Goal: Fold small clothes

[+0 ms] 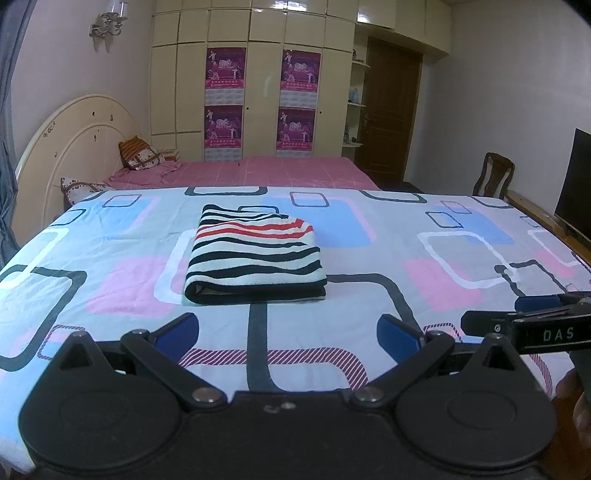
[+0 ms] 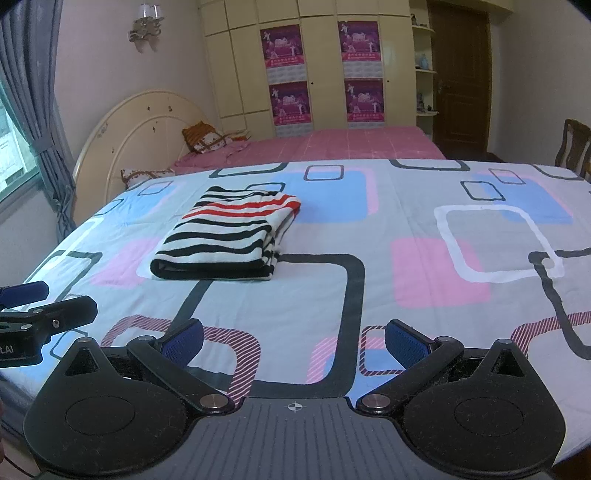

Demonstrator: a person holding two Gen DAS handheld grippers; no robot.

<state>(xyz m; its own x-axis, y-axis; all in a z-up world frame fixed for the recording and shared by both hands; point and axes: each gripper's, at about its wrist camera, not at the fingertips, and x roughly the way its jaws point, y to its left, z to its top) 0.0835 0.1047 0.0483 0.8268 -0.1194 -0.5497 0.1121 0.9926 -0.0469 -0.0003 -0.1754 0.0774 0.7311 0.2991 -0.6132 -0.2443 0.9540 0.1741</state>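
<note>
A bedroom. In the foreground lies a bed covered by a pale sheet [image 1: 369, 240] printed with rounded squares in pink, blue, white and dark grey. Beyond it stands a second bed with a pink checked cover [image 1: 280, 171] and a cream arched headboard [image 1: 74, 147]. An orange patterned pillow [image 1: 138, 153] leans by that headboard. Against the far wall is a tall cream wardrobe [image 1: 258, 29] bearing four purple posters [image 1: 225, 68]. To its right is a dark wooden door [image 1: 391, 110]. A wall lamp [image 1: 109, 22] hangs at upper left. A wooden chair [image 1: 493, 177] stands at right. Grey curtains [image 2: 40, 92] frame a window [image 2: 11, 147].
</note>
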